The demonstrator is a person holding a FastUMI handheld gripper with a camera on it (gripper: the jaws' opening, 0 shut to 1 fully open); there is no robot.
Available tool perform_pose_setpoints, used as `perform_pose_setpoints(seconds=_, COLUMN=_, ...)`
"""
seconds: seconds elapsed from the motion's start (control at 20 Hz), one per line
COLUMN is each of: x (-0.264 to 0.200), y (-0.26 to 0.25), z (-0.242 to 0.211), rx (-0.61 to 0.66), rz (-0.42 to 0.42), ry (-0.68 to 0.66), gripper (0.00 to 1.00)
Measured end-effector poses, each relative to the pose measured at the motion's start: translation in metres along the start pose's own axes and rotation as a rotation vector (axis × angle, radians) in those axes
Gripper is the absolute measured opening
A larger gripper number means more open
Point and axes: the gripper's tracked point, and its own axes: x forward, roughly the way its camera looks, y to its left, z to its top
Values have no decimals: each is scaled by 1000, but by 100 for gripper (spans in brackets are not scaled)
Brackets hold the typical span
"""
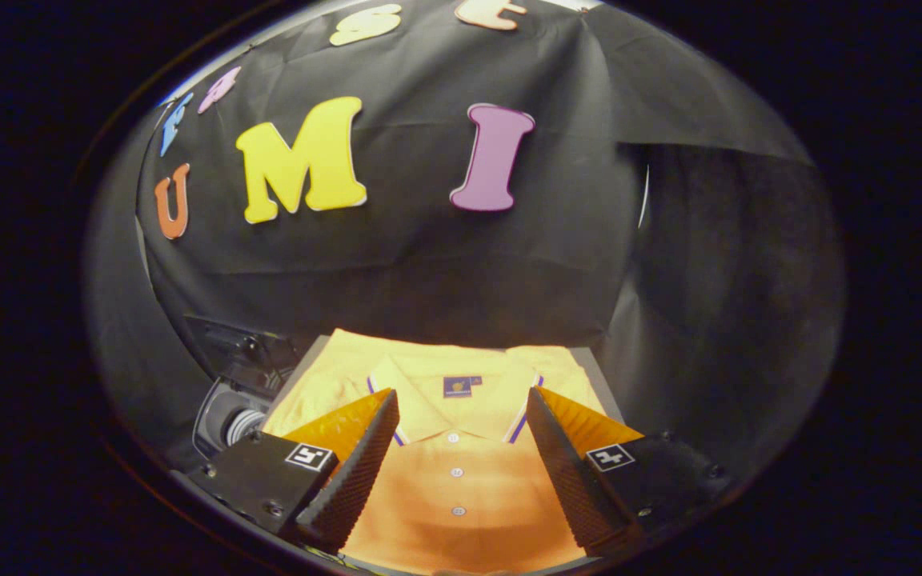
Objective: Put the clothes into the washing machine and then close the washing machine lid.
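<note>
A folded orange polo shirt (461, 480) with a striped collar and white buttons lies flat on a grey surface (589, 372), straight below me. My gripper (461, 408) hangs over it, open, with the collar and button placket showing in the wide gap between the fingers. Neither finger touches the cloth that I can see. To the left of the shirt and lower down is part of a dark machine (233, 384) with a round grey opening; how much of it is the washing machine I cannot tell.
The black cloth wall stands close behind the shirt and wraps round to the right. The grey surface ends just beyond the shirt's far edge and at its left side, where the dark machine sits.
</note>
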Motion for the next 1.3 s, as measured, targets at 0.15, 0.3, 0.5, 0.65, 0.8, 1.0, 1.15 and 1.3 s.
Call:
perform_pose_setpoints(seconds=0.15, x=18, y=4, z=-24, rx=25, rz=27, ry=112, gripper=100)
perform_pose_setpoints(seconds=0.3, x=30, y=8, z=-49, rx=29, rz=32, ry=182, gripper=100)
perform_pose_setpoints(seconds=0.5, x=34, y=9, z=-55, rx=-27, rz=8, ry=219, gripper=99)
perform_pose_setpoints(seconds=0.65, x=32, y=10, z=-52, rx=-7, rz=6, ry=249, gripper=97)
perform_pose_setpoints(seconds=0.8, x=33, y=12, z=-54, rx=-46, rz=34, ry=266, gripper=95)
perform_pose_setpoints(seconds=1.0, x=34, y=10, z=-53, rx=-52, rz=64, ry=229, gripper=64)
perform_pose_setpoints(seconds=1.15, x=34, y=12, z=-50, rx=-36, rz=86, ry=211, gripper=38)
perform_pose_setpoints(seconds=1.3, x=31, y=13, z=-50, rx=-14, rz=84, ry=156, gripper=19)
